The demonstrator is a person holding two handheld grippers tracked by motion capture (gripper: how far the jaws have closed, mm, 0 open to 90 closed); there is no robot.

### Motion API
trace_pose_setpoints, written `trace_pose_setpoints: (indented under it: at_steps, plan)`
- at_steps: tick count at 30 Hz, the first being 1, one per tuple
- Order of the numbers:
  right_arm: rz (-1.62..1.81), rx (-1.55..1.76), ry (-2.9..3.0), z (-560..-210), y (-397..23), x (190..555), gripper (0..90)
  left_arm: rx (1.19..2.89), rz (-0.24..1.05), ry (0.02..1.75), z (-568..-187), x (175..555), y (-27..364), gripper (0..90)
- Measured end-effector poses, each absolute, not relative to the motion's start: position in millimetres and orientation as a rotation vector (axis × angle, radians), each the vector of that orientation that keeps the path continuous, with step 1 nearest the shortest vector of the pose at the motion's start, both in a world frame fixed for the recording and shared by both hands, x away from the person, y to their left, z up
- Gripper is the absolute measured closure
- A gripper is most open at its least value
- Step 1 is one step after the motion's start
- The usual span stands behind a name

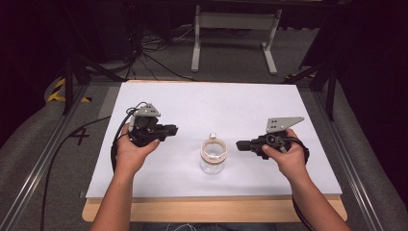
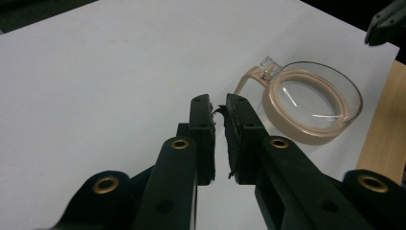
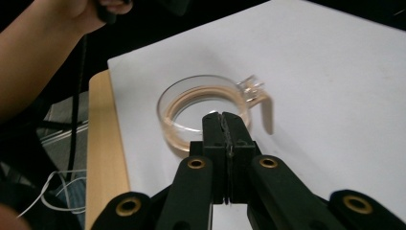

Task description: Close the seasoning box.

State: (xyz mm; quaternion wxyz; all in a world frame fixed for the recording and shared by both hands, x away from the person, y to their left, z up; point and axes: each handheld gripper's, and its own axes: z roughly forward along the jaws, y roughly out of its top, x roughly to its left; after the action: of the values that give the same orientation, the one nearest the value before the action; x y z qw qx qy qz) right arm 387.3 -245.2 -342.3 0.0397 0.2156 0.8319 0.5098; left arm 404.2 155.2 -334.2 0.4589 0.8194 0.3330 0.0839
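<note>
A: Glass jar (image 1: 212, 157) with a pale tan collar around its mouth stands upright on the white sheet (image 1: 211, 103), toward the near edge of the table and roughly midway between the two hand-held grippers. No lid is on it; a small clear clasp sits at the far side of its rim.

B: And nearest the viewer?

A: Two forearms enter from the bottom. The left hand holds the left gripper (image 1: 171, 130), well to the left of the jar. In the left gripper view its jaws stand almost together, with only a thin gap between the pads and nothing in them. The right gripper (image 1: 240, 145) points at the jar from the right, nearer to it but still apart. In the right gripper view the jaws are pressed fully together and empty, with the jar (image 3: 206, 111) just beyond their tips.

B: What would doing this step well take?

A: As a judgement: the jar looks like what both tools are heading for, so the jaws must first spread wider than the glass wall or the collar. Glass is slippery and the jar is light, so gripping the tan collar or rim squarely, one jaw inside and one outside, seems safer than squeezing the round body. Coming in slowly should avoid nudging it toward the wooden table edge (image 1: 216, 207).

B: Farther off?

A: Beyond the sheet lie grey carpet, loose black cables and a white metal stand (image 1: 235, 29).
</note>
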Motion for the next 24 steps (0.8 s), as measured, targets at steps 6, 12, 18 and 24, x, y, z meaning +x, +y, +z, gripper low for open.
trace_pose_setpoints:
  at_steps: [6,12,18,24]
  plan:
    - [1.551,0.728,2.474,-339,-263,399,84.6,1.993,0.228,0.887,-339,402,168,77.6]
    - [1.474,0.845,2.375,-342,-290,413,78.4,1.988,0.262,0.933,-344,402,181,76.6]
    - [1.359,0.999,2.25,-353,-322,427,64.8,1.975,0.28,0.998,-354,408,188,73.8]
    - [1.224,1.169,2.205,-379,-352,443,56.7,1.983,0.281,1.024,-363,415,191,72.8]
